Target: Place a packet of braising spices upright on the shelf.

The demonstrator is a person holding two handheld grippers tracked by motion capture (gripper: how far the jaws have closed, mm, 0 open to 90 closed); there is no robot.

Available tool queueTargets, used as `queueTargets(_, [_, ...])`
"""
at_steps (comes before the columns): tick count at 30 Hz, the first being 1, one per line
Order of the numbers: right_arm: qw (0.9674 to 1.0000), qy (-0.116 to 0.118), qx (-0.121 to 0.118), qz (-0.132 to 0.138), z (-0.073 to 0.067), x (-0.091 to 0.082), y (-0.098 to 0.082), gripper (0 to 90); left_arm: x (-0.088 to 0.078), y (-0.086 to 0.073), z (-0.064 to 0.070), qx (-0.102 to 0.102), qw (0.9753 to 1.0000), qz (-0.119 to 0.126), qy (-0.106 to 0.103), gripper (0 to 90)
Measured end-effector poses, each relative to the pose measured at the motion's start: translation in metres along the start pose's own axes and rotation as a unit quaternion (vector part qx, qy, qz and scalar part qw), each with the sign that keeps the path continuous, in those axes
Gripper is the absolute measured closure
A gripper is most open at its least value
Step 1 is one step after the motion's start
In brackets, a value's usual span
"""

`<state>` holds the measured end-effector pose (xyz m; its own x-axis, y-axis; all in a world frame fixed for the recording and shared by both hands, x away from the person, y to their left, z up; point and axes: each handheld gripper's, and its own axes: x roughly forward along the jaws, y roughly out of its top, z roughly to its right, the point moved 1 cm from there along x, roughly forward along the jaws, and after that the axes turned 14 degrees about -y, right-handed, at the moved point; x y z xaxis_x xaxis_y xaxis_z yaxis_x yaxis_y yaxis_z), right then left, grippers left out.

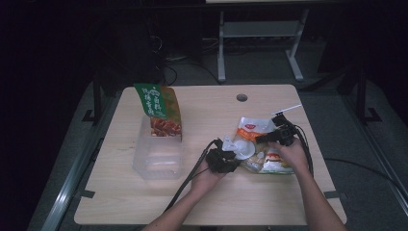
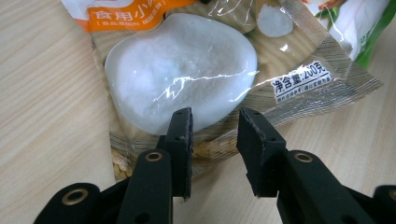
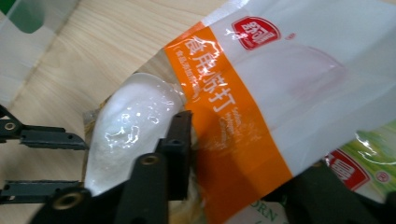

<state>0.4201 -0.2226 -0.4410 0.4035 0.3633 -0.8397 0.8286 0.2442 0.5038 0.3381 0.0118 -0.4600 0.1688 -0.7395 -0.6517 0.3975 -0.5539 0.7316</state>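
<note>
On the right half of the light wooden counter [image 1: 202,202], just in front of the person, lies a glossy plastic food pouch [image 1: 257,144] with an orange band of white lettering, a red logo near its top and a clear window through which white powder bulges; its lower part is printed with a wood-grain and grain pattern and a small white weight label. A second pouch with green and red print lies under it at one side [image 3: 369,163]. The left gripper [image 1: 222,156] sits at the pouch's lower corner; in the left gripper view its black fingers [image 2: 180,140] stand apart over the edge of the pouch, one over the printed film, the other over bare wood, pressing on nothing. The right gripper [image 1: 279,134] comes from the other side; in the right gripper view the orange band runs between its fingers [image 3: 175,149], though whether they clamp the film cannot be told. Farther left stand a clear plastic box [image 1: 159,154] and a green snack bag [image 1: 159,108] leaning in it.
</note>
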Motion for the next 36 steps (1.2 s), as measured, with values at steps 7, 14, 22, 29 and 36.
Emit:
queueTargets(7, [0.9999, 0.003, -0.012, 0.001, -0.007, 0.000, 0.002, 83.6, 0.000, 0.000, -0.002, -0.001, 1.0000, -0.004, 0.001, 64.3])
queueTargets(14, [0.9993, 0.000, -0.038, 0.000, -0.016, -0.005, 0.006, 89.5, -0.008, 0.001, 0.001, 0.008, 0.9999, -0.009, 0.004, 63.1])
queueTargets(22, [0.9979, 0.011, -0.054, 0.034, -0.024, -0.020, 0.008, 89.7, -0.020, -0.002, 0.006, 0.006, 0.9999, 0.009, 0.001, 61.0])
queueTargets(29, [0.9955, 0.020, -0.073, 0.058, -0.034, -0.035, 0.007, 89.7, -0.033, -0.007, 0.007, 0.007, 0.9999, 0.014, 0.004, 58.5])
queueTargets(36, [0.9917, 0.030, -0.098, 0.077, -0.047, -0.050, 0.006, 89.7, -0.043, -0.008, 0.007, 0.000, 0.9996, 0.029, 0.000, 54.1])
